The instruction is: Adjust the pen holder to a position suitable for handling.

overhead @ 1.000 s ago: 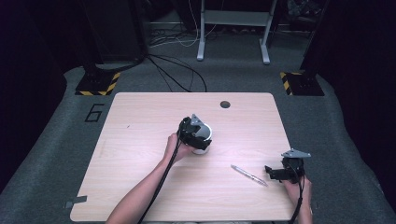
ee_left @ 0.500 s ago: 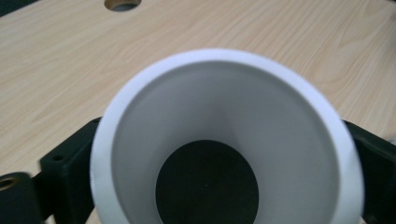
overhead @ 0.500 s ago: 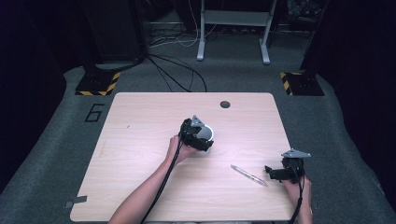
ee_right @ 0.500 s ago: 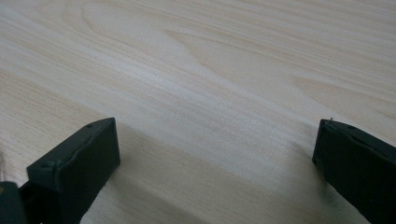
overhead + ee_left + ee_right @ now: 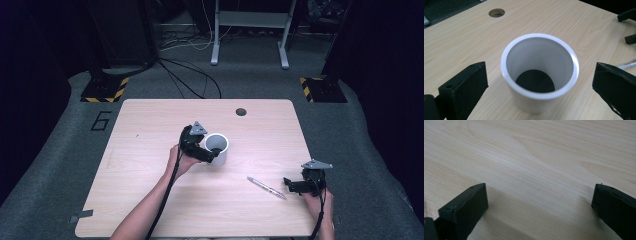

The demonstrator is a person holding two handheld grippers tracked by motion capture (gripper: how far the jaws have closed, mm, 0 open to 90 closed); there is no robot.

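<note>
Since a moment ago the left gripper has pulled back a little from the white cylindrical plastic cup, so the rim is now uncovered. Its jaws stand wide apart, one on each side of the cup, not touching it. This cup stands upright near the middle of the light wooden table. At the right, the right gripper rests low with jaws wide, just beside a slim silver pen.

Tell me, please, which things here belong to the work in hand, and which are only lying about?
In the work:
- white cup, between the open jaws of the left hand-held gripper
- pen, just beside the open right hand-held gripper

Lying about:
- cables on the floor
- round hole in the table
</note>
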